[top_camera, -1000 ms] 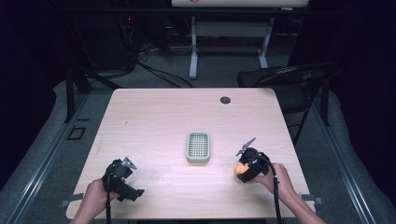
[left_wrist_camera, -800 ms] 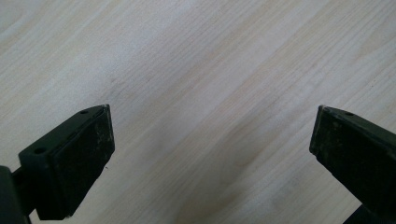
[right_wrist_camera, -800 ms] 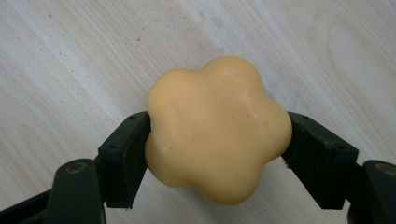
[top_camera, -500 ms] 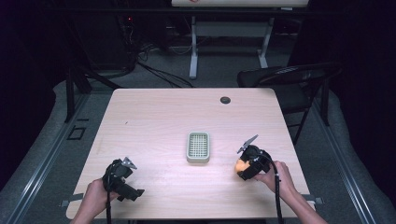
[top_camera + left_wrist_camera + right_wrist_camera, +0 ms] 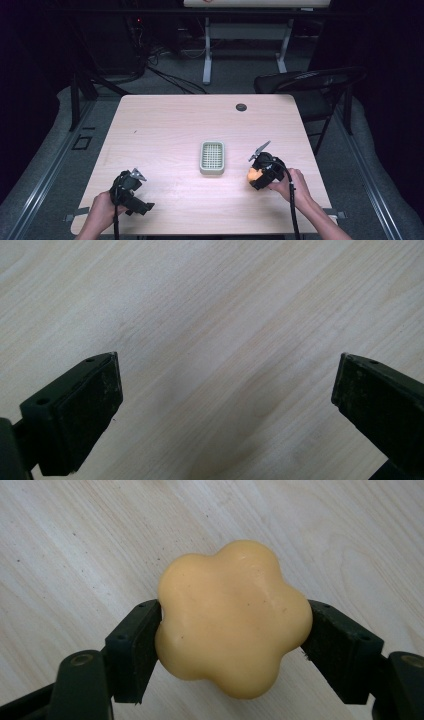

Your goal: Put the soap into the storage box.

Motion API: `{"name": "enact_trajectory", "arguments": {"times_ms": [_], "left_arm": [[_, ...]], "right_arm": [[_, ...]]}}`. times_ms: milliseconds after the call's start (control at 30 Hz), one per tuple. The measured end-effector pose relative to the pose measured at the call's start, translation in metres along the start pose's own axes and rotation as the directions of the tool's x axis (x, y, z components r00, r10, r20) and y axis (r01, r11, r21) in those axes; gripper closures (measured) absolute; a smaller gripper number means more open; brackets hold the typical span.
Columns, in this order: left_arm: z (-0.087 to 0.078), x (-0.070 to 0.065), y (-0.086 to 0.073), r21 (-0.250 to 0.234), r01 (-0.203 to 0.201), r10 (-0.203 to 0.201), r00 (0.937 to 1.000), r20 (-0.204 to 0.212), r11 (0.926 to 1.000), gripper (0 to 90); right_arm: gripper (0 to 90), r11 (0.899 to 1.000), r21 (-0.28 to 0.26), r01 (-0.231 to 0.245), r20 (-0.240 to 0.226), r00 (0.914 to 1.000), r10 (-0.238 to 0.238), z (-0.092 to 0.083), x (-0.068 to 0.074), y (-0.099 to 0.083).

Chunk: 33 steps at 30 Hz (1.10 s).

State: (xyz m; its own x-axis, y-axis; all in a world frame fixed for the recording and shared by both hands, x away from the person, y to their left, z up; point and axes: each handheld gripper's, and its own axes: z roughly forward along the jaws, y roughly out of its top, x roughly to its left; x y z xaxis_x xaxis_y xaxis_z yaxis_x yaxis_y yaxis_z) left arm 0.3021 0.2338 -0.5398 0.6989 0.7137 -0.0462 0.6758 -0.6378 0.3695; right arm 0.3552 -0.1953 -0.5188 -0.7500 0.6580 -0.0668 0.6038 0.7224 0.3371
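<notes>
Wooden table (image 5: 165,130), soap (image 5: 232,617) between hand-held gripper (image 5: 232,650) jaws

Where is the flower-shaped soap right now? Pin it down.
The flower-shaped soap is clamped in the right gripper, at the table's near right, just right of the soap dish.

my left gripper (image 5: 131,191) is a black, blocky frame with a grey three-cornered plate on top and a dark cable running back past my wrist. my right gripper (image 5: 260,171) is built the same, its black cable trailing along my bare forearm; i wear no sleeves that reach this far. up close, my left gripper (image 5: 225,405) has thick black jaws faced with flat, scuffed pads and small screw holes. my right gripper (image 5: 232,640) has matching black jaws, round fasteners at their bases.
</notes>
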Motion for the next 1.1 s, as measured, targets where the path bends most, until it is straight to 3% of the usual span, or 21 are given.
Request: {"name": "enact_trajectory", "arguments": {"times_ms": [1100], "left_arm": [[0.000, 0.000, 0.001, -0.001, 0.000, 0.000, 1.0000, -0.005, 1.0000, 0.1]], "right_arm": [[26.3, 0.999, -0.035, 0.017, -0.013, 0.9998, -0.017, -0.008, 0.001, 0.027]]}}
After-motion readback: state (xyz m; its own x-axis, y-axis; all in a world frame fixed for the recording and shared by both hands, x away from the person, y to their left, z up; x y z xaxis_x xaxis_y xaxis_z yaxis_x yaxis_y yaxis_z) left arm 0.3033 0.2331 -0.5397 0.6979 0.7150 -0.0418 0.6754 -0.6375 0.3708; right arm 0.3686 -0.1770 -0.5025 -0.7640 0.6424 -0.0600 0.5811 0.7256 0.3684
